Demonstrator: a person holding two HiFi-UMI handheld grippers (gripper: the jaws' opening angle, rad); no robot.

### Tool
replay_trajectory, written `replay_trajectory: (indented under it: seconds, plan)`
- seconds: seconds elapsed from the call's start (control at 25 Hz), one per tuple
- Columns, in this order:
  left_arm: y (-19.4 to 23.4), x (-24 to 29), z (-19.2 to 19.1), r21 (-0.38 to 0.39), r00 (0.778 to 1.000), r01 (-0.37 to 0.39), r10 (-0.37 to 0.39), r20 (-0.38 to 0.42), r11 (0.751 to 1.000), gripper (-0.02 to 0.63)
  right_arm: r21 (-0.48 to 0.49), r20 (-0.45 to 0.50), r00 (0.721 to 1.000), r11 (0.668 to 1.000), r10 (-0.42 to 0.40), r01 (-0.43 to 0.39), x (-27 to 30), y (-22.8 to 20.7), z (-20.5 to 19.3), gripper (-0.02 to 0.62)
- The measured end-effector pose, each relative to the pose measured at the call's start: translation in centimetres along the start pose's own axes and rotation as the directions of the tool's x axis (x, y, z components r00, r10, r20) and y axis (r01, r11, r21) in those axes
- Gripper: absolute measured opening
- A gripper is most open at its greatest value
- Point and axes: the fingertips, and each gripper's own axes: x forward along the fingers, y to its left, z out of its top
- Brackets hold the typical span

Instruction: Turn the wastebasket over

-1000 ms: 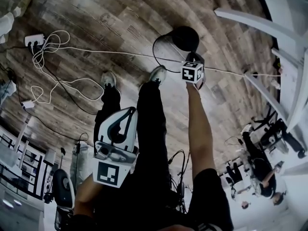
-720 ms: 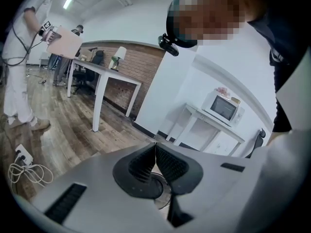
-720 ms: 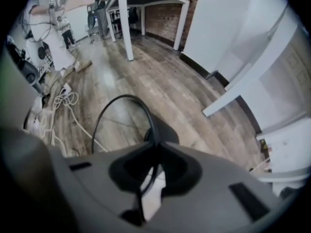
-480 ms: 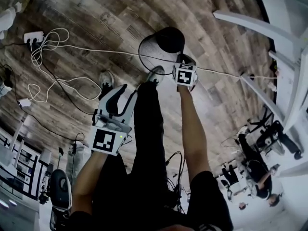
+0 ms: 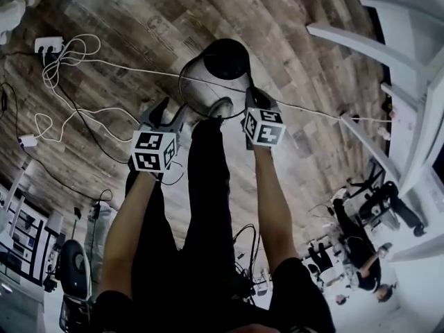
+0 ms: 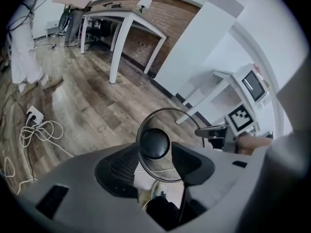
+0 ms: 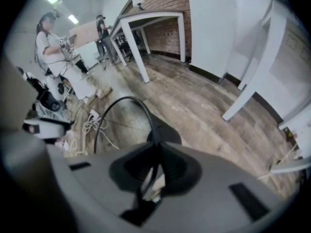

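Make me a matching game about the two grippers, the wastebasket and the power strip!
1 left gripper
2 right gripper
3 wastebasket
4 power strip

A lying on the wood floor
B jaws shut on a rim
C jaws apart
D dark see-through mesh

Pairs: 1-C, its jaws opening with nothing pinched; 2-B, the wastebasket's rim; 3-D; 4-A.

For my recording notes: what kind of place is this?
Probably a lab or office workspace: white tables by a brick wall, and a power strip with loose cables on the wood floor.
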Motion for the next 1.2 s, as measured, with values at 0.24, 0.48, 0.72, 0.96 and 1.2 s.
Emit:
replay_trajectory:
  seconds: [0.24,0.48,0.72,0.96,1.2]
  plan:
    - [3.6,3.4,-2.9,-0.066,0.988,-0.089,0.080,-0.130,0.994,0.241,0.046,0.048,0.994,0.994,0.100,-0.102,-2.4,2.7,1.6,0.051]
    - [4.3,4.0,-1.7,-0.068,0.991,-0.109,0.103,-0.083,0.992,0.081,0.148,0.072,0.984,0.974,0.162,-0.171,-1.8,2.7,0.9,0.051]
    - [4.1,4.7,-0.8,-0.056,0.992,-0.110,0.105,-0.073,0.992,0.074,0.305,0.079,0.971,0.922,0.224,-0.237,1.3,1.4,-1.6,0.051]
    - [5.4,7.2,-2.6,-0.061,0.988,-0.103,0.095,-0.122,0.993,0.071,0.372,0.038,0.971,0.898,0.237,-0.234,3.9,0.9,-4.5,0.051]
    - [7.2,11.3,-3.7,-0.051,0.984,-0.085,0.076,-0.164,0.995,0.067,0.422,-0.001,0.978,0.887,0.208,-0.188,7.5,0.0,-6.0,0.051]
